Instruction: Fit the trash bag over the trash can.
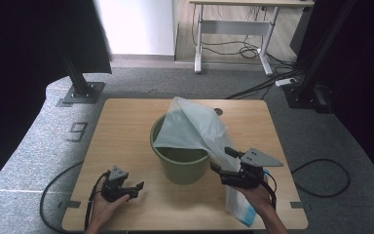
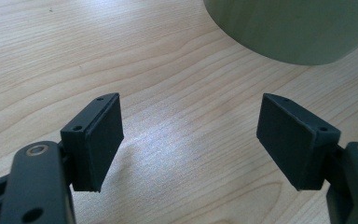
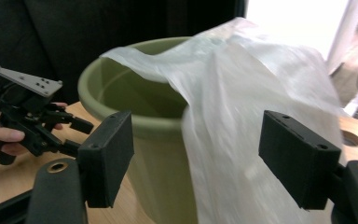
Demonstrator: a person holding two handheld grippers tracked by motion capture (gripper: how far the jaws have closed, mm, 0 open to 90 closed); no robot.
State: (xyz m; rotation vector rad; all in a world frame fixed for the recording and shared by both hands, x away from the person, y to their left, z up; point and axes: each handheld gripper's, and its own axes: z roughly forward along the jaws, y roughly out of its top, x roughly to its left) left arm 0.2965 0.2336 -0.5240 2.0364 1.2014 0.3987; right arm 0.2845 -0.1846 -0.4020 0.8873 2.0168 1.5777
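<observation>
A green bucket [image 1: 181,163] stands in the middle of the wooden table [image 1: 126,122]. A translucent white plastic bag [image 1: 195,129] is draped over its right rim and hangs down its right side onto the table. In the right gripper view the bag [image 3: 251,112] lies between and beyond the wide-apart jaws. My right gripper [image 1: 222,161] is open, right beside the hanging bag. My left gripper [image 1: 135,190] is open near the front left of the bucket, low over bare wood. The bucket's base [image 2: 293,28] shows just ahead of its jaws.
The bag's lower end with a blue patch [image 1: 243,212] reaches the table's front right edge. A round hole [image 1: 218,111] is in the table behind the bucket. Cables [image 1: 321,178] lie on the carpet around the table; a desk frame [image 1: 233,29] stands farther back.
</observation>
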